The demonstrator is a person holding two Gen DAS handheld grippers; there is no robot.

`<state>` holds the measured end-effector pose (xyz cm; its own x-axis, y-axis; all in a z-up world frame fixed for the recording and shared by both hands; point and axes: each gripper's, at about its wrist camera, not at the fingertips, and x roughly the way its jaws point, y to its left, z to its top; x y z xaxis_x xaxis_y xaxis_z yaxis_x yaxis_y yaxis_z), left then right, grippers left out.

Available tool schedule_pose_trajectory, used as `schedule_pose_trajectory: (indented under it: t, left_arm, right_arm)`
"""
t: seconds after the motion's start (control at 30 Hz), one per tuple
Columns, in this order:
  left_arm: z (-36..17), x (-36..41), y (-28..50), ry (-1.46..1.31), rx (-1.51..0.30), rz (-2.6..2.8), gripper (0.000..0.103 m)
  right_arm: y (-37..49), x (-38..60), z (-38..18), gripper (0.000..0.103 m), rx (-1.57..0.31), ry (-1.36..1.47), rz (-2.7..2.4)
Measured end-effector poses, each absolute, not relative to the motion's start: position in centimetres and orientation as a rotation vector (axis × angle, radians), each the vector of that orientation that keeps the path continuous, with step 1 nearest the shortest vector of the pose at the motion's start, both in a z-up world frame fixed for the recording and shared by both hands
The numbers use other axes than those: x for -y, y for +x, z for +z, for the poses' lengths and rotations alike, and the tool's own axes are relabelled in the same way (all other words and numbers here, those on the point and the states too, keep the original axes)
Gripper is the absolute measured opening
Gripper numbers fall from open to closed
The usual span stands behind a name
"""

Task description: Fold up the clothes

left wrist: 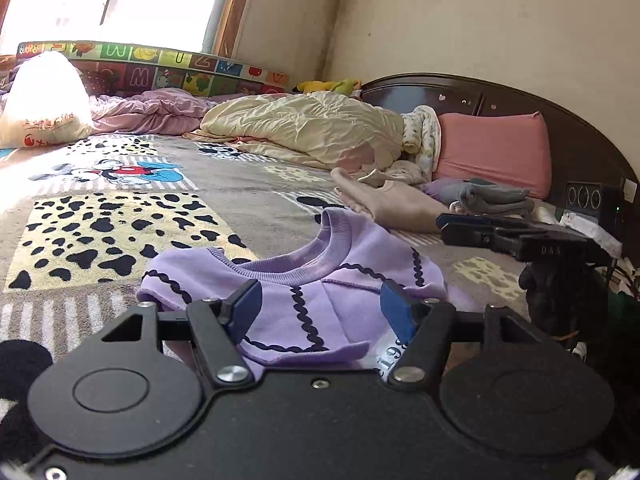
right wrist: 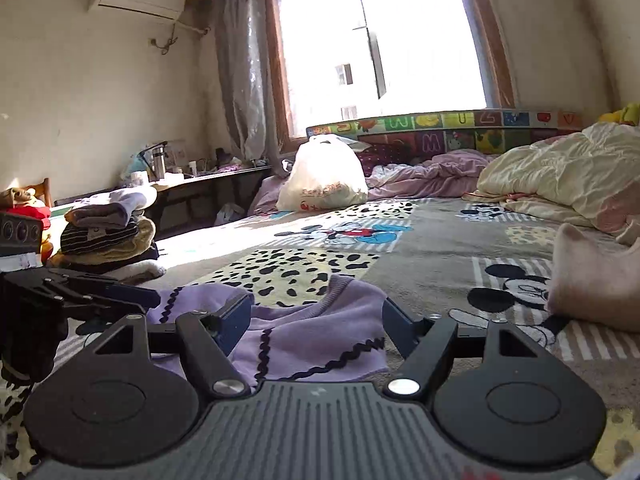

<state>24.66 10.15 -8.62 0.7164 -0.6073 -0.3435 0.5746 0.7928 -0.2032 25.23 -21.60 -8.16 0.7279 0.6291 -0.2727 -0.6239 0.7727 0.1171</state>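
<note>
- A small purple sweater [left wrist: 304,280], trimmed in black zigzag, lies collar-up on a cartoon-print bedspread [left wrist: 120,216] covering the bed.
- The left claw [left wrist: 320,306] hangs just above the sweater, its 2 blue-padded fingers spread wide, gripping nothing.
- The right claw [right wrist: 316,320] sits low over the same garment, also open and empty.
- Folded beige clothing [left wrist: 396,204] rests beyond the sweater, near a pink pillow [left wrist: 494,152].
- A stack of folded clothes [right wrist: 108,228] stands at the bed's edge.

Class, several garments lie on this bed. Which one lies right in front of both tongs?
The purple top with black wavy trim lies in front of the open left tongs and right tongs. The beige garment and grey folded clothes lie farther off near the pink pillow.
</note>
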Motion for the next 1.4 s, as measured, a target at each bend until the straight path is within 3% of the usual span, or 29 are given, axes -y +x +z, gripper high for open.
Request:
schedule_pose_trajectory:
  t: [0.1, 0.2, 0.33, 0.47, 0.53, 0.63, 0.77, 0.83, 0.9, 1.13, 1.33, 1.4]
  left_arm:
    - [-10.5, -7.8, 24.5, 0.147, -0.494, -0.661, 0.065]
    - [-11.5, -7.1, 24.7, 0.232, -0.509, -0.671, 0.066]
    - [-11.7, -7.3, 24.8, 0.235, -0.507, -0.687, 0.069]
    - [-9.9, -8.9, 23.9, 0.139, -0.472, -0.704, 0.062]
    - [-8.7, -10.8, 24.0, -0.003, -0.394, -0.658, 0.059]
    - [-8.2, -12.6, 26.2, -0.199, -0.364, -0.539, 0.054]
    - [-9.3, -11.0, 28.7, -0.159, -0.445, -0.533, 0.052]
    - [-10.5, -8.8, 29.2, -0.043, -0.516, -0.545, 0.056]
    - [-11.5, -6.9, 29.1, 0.066, -0.522, -0.520, 0.060]
    - [-12.0, -6.8, 29.4, 0.084, -0.528, -0.518, 0.061]
    - [-9.3, -10.4, 27.1, -0.165, -0.440, -0.420, 0.063]
    - [-8.7, -12.5, 25.7, -0.335, -0.441, -0.388, 0.069]
  right_arm:
    - [27.6, 18.7, -11.0, 0.075, -0.491, -0.068, 0.733]
    - [29.0, 18.9, -12.0, 0.084, -0.527, -0.013, 0.743]
    - [28.4, 18.9, -11.9, 0.087, -0.518, -0.017, 0.733]
    - [26.4, 20.3, -9.1, 0.077, -0.367, 0.046, 0.753]
    - [26.1, 20.3, -8.0, 0.079, -0.301, 0.036, 0.734]
    - [27.5, 19.6, -8.3, 0.081, -0.321, 0.017, 0.683]
    - [30.0, 18.8, -9.8, 0.081, -0.397, -0.002, 0.669]
    - [31.1, 18.2, -10.7, 0.082, -0.460, -0.020, 0.666]
    - [33.0, 18.2, -12.2, 0.089, -0.550, 0.044, 0.681]
    - [33.4, 18.4, -12.7, 0.093, -0.588, 0.089, 0.703]
    - [30.7, 22.4, -9.9, 0.090, -0.450, 0.323, 0.662]
    - [29.4, 24.3, -10.1, 0.094, -0.457, 0.443, 0.612]
